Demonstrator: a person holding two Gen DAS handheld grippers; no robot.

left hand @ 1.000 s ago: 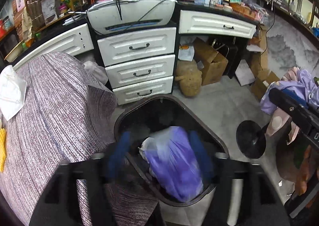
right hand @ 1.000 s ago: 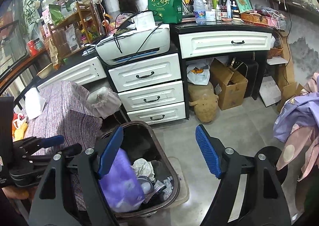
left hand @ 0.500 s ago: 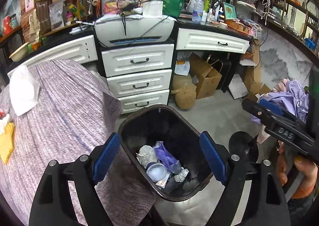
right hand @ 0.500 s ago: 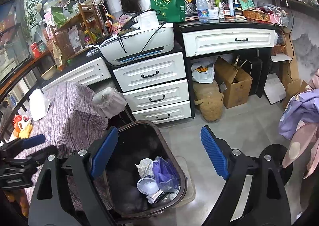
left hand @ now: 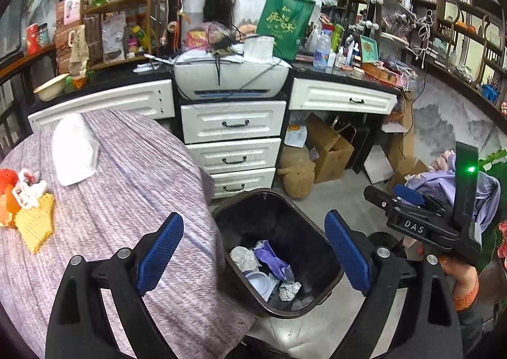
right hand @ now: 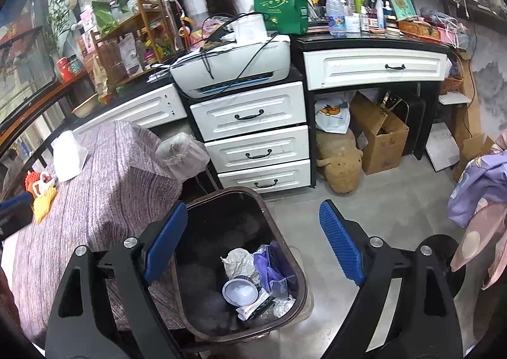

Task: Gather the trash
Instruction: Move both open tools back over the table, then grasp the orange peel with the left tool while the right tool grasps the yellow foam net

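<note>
Trash lies inside the dark plastic bin (left hand: 329, 276); left tool (left hand: 253, 251) above it is opening, empty; right tool (right hand: 250, 241) stands wide, ready for the table (left hand: 126, 188) beside the bin.

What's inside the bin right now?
In the bin: crumpled paper, a purple bag, a round lid and wrappers. Anything beneath them is hidden.

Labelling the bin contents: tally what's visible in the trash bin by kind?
Crumpled white paper wad: 1
Purple plastic bag: 1
Round white plastic lid: 1
Crumpled silver foil scrap: 1
Flat printed wrapper: 1
Total: 5 in the dark brown bin.
</note>
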